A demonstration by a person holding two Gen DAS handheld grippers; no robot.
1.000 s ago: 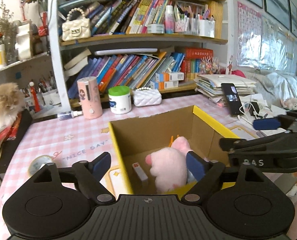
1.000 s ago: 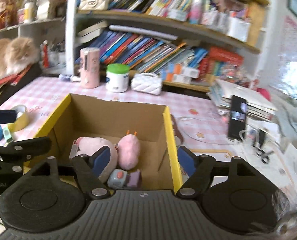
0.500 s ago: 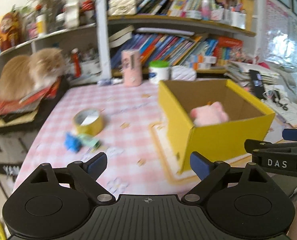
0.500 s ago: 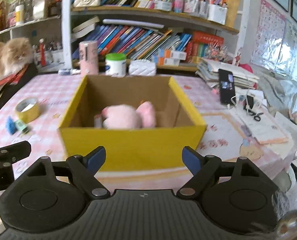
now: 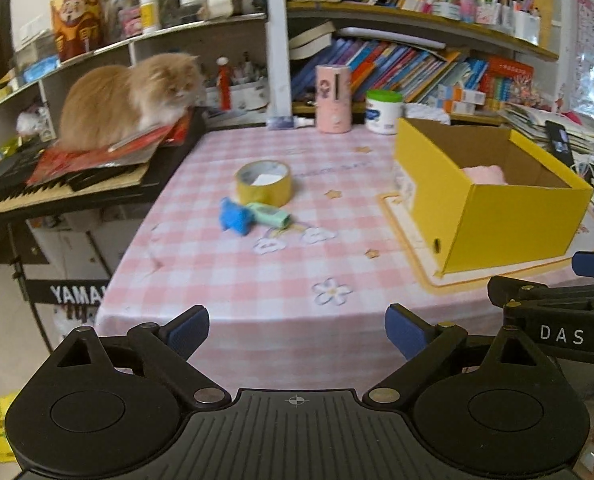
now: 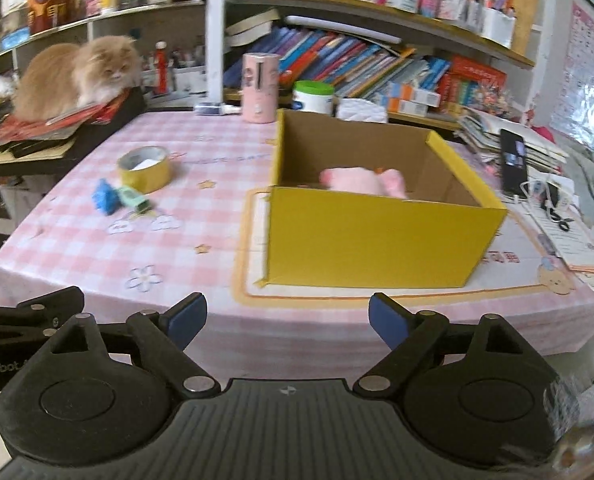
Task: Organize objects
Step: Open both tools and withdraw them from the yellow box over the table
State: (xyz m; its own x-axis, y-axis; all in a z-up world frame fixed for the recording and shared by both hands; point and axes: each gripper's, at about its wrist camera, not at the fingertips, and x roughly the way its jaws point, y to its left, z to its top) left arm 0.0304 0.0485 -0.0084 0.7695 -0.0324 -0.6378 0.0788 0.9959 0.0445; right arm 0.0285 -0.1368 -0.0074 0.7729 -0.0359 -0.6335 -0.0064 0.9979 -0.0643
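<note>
1. My table [image 5: 281, 280] wears a pink checked cloth.
2. On it stands the yellow box [image 6: 377, 236], set on a printed mat [image 6: 253, 280].
3. Left of the box lie the yellow tape roll [image 5: 263, 182], a blue toy [image 5: 236, 217] and a green item [image 5: 271, 215], touching each other.
4. At the far edge stand a pink cylinder [image 5: 333, 98] and a green-lidded jar [image 5: 384, 111].

left tongs [image 5: 297, 330]: just been opening, empty | right tongs [image 6: 287, 320]: just been opening, empty
</note>
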